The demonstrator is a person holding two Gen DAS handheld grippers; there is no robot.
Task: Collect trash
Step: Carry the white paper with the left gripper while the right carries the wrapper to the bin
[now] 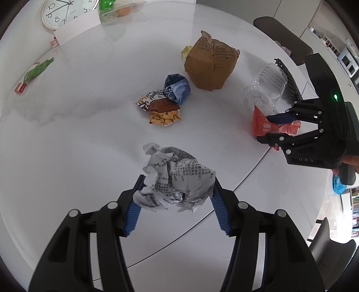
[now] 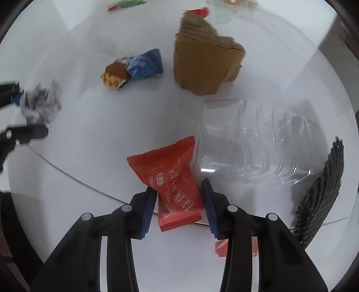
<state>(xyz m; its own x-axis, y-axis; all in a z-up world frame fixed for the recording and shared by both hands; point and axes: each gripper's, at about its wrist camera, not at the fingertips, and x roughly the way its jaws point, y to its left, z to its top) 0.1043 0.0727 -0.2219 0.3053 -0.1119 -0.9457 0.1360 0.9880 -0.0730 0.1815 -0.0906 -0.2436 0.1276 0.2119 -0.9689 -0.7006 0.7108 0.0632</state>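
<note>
Left claw (image 1: 177,202) is clamped on crumpled paper (image 1: 177,179). Right claw (image 2: 179,206) straddles a red packet (image 2: 172,179) on the table (image 2: 89,157), not yet pinching. Beyond the claws, wrappers (image 1: 166,101), cardboard (image 1: 211,65) and bottle (image 2: 258,146) remain uncollected.

White round table (image 1: 67,139) with faint seam line across near part. Wall clock (image 1: 60,13) lying flat at far edge, white face, cream rim, white card (image 1: 76,29) just beside it, partly overlapping. Dark chair back (image 1: 285,36) beyond table's far right side. Black ribbed comb-like piece (image 2: 323,193) on table at right edge. White cabinets (image 1: 291,11) and cluttered shelves (image 1: 345,58) in background, too small to make out contents.
</note>
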